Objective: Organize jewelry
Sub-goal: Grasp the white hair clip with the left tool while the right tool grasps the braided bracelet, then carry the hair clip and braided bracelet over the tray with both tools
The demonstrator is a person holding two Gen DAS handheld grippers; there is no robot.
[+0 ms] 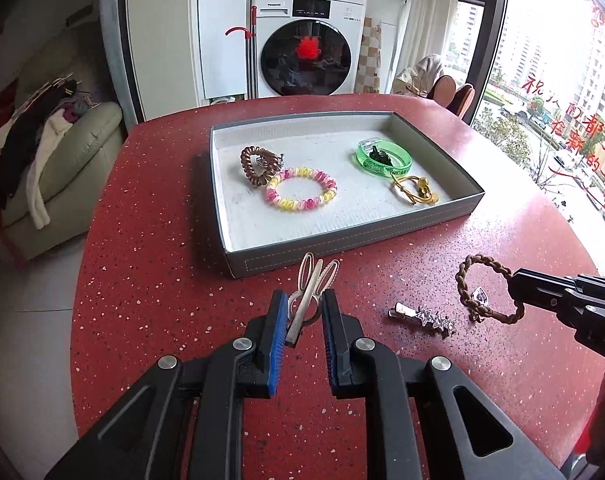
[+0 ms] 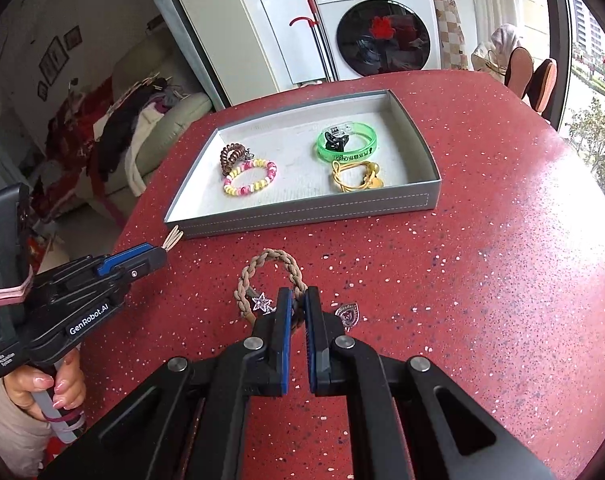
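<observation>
A grey tray (image 1: 238,258) (image 2: 302,216) on the red table holds a brown coil hair tie (image 1: 258,164), a pink-yellow coil bracelet (image 1: 301,194), a green bangle (image 1: 384,158) and a yellow tie (image 1: 416,190). My left gripper (image 1: 305,308) is shut on a silver bunny-ear hair clip (image 1: 312,286), just in front of the tray. My right gripper (image 2: 298,300) is shut on a brown braided hair tie (image 2: 270,266) (image 1: 488,290) lying right of it. A star-studded clip (image 1: 422,316) lies between them.
A heart charm (image 2: 347,314) lies by the right fingers. A washing machine (image 1: 306,44) stands behind the table, a sofa with clothes (image 1: 50,152) at the left, a window (image 1: 562,100) at the right. The table's edge curves at the left.
</observation>
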